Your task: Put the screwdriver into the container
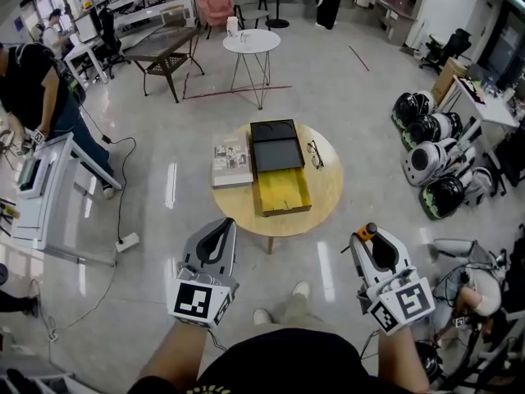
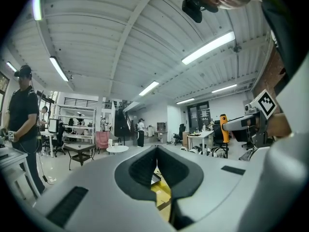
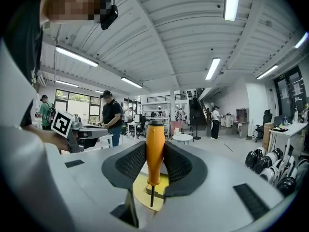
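"Where's the screwdriver (image 3: 155, 151)?"

"In my right tongs (image 1: 367, 236), clamped on its orange handle. I'm holding it over the floor, short of the round tabletop (image 1: 328, 194)."

"And the container (image 1: 283, 189)?"

"It's the open yellow tray on that tabletop, well apart from the tool."

"Your left tongs (image 1: 220, 230)?"

"Jaws together, nothing between them."

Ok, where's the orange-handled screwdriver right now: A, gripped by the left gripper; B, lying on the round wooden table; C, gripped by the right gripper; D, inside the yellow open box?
C: in the right gripper view, the right gripper has its fingers clamped on the handle of the orange-handled screwdriver, metal tip pointing down.
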`<control>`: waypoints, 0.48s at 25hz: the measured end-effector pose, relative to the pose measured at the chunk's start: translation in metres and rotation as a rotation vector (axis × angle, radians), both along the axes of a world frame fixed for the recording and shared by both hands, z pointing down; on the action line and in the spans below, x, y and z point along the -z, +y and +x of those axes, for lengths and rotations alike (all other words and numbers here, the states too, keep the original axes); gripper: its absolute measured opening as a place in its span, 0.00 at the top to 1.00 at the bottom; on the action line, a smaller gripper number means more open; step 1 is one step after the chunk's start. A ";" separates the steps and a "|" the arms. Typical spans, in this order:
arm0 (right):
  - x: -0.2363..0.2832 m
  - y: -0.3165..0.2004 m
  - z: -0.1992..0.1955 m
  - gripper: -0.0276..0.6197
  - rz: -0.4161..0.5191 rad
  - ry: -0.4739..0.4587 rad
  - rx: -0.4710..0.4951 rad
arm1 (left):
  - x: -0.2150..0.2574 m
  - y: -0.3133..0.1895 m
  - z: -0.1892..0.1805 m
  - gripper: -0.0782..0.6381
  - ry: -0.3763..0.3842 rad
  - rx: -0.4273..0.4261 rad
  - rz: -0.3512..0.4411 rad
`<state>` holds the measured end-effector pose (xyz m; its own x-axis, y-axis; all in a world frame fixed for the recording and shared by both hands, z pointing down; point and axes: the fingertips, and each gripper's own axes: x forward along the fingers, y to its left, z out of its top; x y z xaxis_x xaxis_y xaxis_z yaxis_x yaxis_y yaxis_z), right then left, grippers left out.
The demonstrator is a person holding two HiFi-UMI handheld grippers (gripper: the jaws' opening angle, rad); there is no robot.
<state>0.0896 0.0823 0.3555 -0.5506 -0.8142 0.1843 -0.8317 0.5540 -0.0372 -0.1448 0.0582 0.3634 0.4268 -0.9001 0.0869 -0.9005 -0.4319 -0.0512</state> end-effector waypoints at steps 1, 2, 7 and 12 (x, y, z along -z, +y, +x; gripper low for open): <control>-0.001 -0.003 0.000 0.76 -0.001 0.000 0.001 | -0.001 -0.003 0.000 0.87 0.000 0.000 0.001; -0.002 -0.006 -0.001 0.76 -0.001 0.000 0.002 | -0.002 -0.006 0.000 0.87 0.001 -0.001 0.001; -0.002 -0.016 -0.004 0.76 -0.014 0.006 0.014 | -0.005 -0.016 0.000 0.87 0.007 -0.001 -0.008; -0.007 -0.026 -0.003 0.76 -0.039 0.022 0.030 | -0.015 -0.027 0.003 0.87 0.018 0.002 -0.028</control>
